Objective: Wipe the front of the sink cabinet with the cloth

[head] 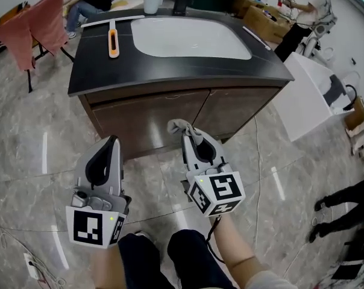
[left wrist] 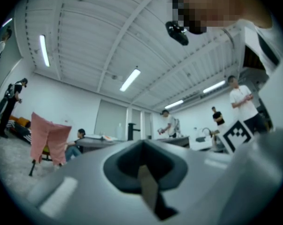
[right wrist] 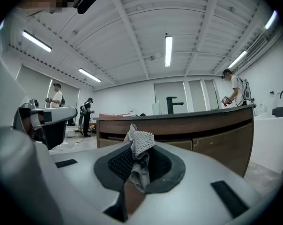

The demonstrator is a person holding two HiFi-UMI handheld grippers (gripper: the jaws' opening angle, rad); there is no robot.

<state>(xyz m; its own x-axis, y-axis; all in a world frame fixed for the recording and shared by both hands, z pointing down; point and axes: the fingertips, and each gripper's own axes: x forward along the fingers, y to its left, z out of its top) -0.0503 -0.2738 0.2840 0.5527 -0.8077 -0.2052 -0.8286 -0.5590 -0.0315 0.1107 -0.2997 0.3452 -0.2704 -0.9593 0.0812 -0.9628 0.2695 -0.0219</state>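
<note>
Brown cabinet, black top, grey cloth
The cabinet (head: 170, 110) front is dark brown woodgrain under a black counter (head: 88, 65) with a white basin (head: 188, 38); the cloth (right wrist: 140, 146) is pale grey in a fine waffle weave. The left gripper (head: 112, 140) and right gripper (head: 190, 138) are light grey with black pads (right wrist: 117, 165), and their cubes (head: 221, 191) carry black-and-white square markers. The tool (head: 113, 43) is orange, the drape (head: 34, 26) salmon pink, the floor (head: 37, 155) grey marbled tile

Head view overlooks the sink cabinet (head: 170, 110); 2 gripper views face it from below.
</note>
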